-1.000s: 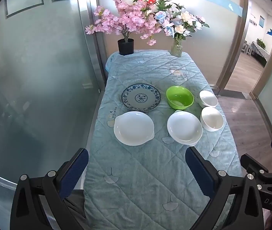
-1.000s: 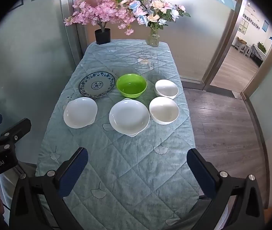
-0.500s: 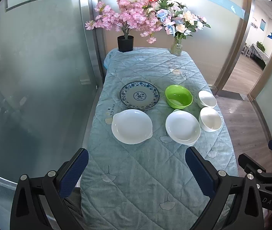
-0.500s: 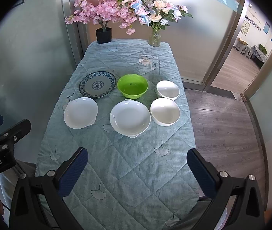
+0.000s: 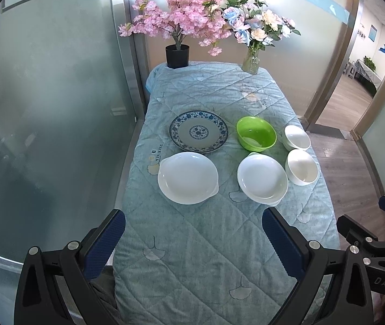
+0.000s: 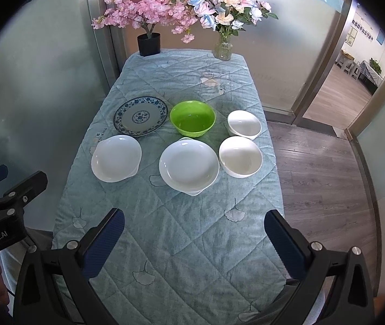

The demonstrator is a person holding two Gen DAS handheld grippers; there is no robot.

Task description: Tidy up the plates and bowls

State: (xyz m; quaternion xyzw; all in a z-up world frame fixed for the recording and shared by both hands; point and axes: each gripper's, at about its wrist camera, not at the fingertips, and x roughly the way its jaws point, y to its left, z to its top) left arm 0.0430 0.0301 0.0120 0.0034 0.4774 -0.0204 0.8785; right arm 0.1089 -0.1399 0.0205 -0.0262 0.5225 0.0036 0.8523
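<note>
Sorting has not started, I judge: both the left claw [image 5: 192, 241] and the right claw [image 6: 193, 239] hang wide and empty above the desk [image 6: 181, 243], so next one must reach the near white plates [image 6: 189, 164].

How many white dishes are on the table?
4: two small bowls at the right edge, far and near; a plate mid-table; a plate on the left. None appears hidden.
</note>
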